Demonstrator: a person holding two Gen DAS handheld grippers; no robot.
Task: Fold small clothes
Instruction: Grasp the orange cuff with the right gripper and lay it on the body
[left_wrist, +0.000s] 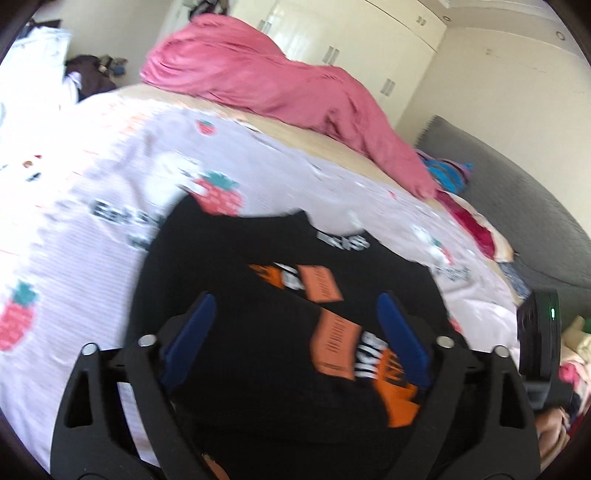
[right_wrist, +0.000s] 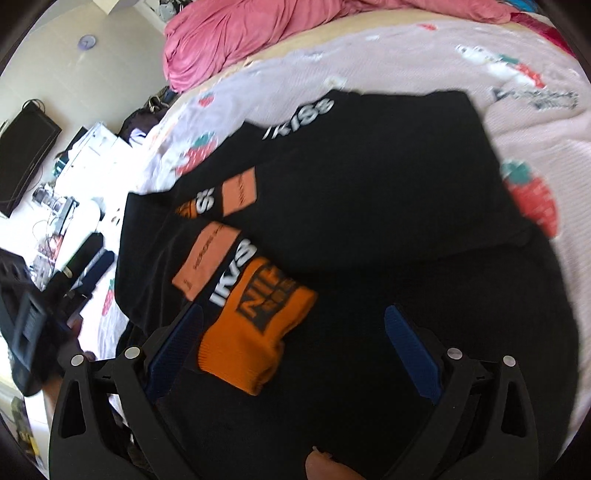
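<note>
A black top (left_wrist: 240, 258) with orange patches and white lettering lies spread on the strawberry-print bed sheet (left_wrist: 74, 240). My left gripper (left_wrist: 295, 299) hangs just above it, jaws open wide, with only cloth lying below the blue pads (left_wrist: 192, 332). In the right wrist view the same black top (right_wrist: 369, 177) fills the middle, with a sleeve laid across it that ends in an orange cuff (right_wrist: 255, 332). My right gripper (right_wrist: 295, 310) is open over that cuff, its pads apart from the cloth. The picture is blurred.
A heap of pink blanket (left_wrist: 277, 85) lies at the far side of the bed. A grey padded headboard (left_wrist: 517, 206) stands to the right and white wardrobes (left_wrist: 351, 44) behind. A cluttered desk with a dark monitor (right_wrist: 22, 158) stands beside the bed. A fingertip (right_wrist: 325, 465) shows at the bottom.
</note>
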